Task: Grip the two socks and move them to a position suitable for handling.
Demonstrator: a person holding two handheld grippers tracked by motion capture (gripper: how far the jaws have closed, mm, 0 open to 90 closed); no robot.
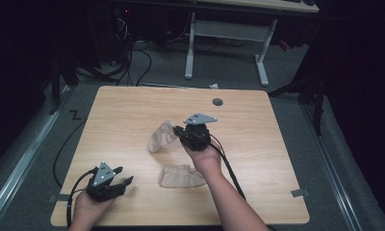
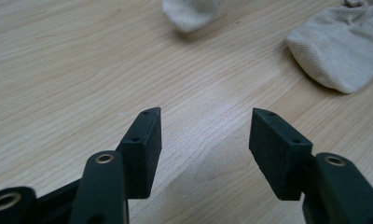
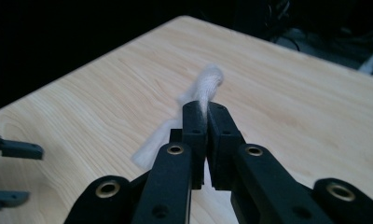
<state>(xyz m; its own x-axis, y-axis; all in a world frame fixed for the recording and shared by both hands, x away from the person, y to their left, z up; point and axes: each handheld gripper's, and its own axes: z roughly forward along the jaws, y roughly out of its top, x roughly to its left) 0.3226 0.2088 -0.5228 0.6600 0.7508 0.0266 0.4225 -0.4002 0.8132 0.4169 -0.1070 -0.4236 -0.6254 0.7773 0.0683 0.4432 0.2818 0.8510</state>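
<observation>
Two beige socks are on the wooden table (image 1: 133,110). My right gripper (image 1: 177,131) near the table's middle is shut on the edge of one sock (image 1: 161,136), which hangs lifted from its jaws; in the right gripper view this sock (image 3: 205,84) sticks up between the closed jaws of the gripper (image 3: 205,114). The other sock (image 1: 182,176) lies flat in front of it, seen also at the upper right of the left gripper view (image 2: 343,46). My left gripper (image 1: 124,177) stands open at the front left, low over bare wood (image 2: 204,126), holding nothing.
A dark round grommet hole (image 1: 217,102) sits near the table's far edge. Beyond the table stand a white desk frame (image 1: 226,36) and cables (image 1: 133,57) on grey carpet. Bare wood spreads over the table's left and right parts.
</observation>
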